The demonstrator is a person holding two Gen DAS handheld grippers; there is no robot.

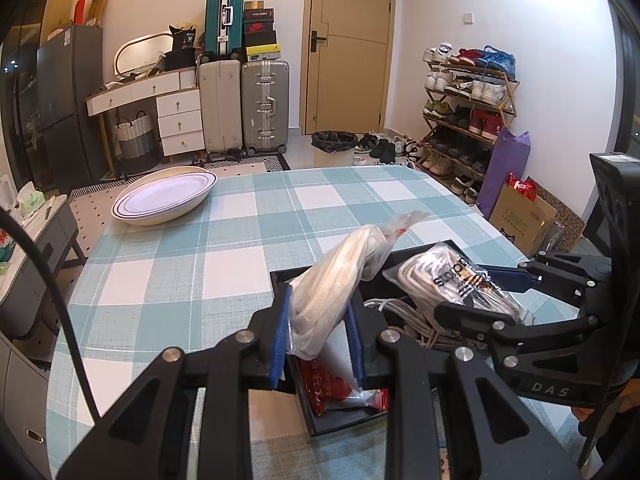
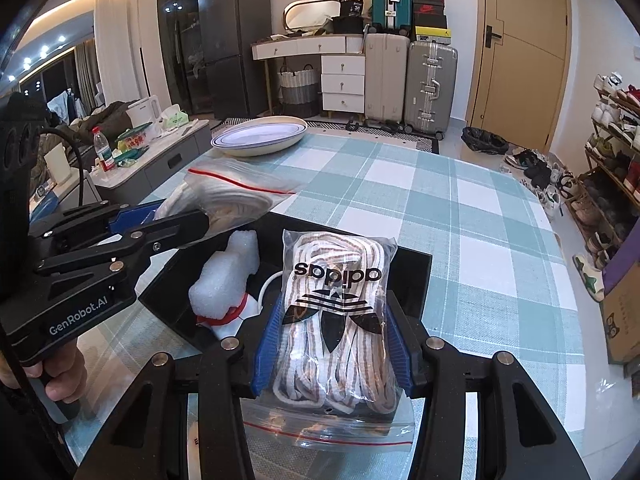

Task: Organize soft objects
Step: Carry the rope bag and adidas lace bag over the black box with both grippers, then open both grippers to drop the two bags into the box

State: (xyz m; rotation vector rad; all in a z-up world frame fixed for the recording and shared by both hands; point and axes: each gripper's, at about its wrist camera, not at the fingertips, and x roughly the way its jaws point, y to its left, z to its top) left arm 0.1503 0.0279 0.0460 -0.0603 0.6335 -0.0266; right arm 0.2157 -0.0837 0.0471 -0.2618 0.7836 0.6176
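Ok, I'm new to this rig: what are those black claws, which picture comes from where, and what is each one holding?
There is no robot arm. A person holds a hand-held gripper in each hand, and a fisheye camera on each looks forward along its two fingers.

In the left wrist view, the left hand-held gripper is shut on a clear bag of white laces. The right one enters from the side there.

In the right wrist view, the right hand-held gripper is shut on an adidas bag of striped laces.

Both bags are over a black tray on the checked tablecloth. A white foam piece lies in the tray. A white dish sits at the far edge.
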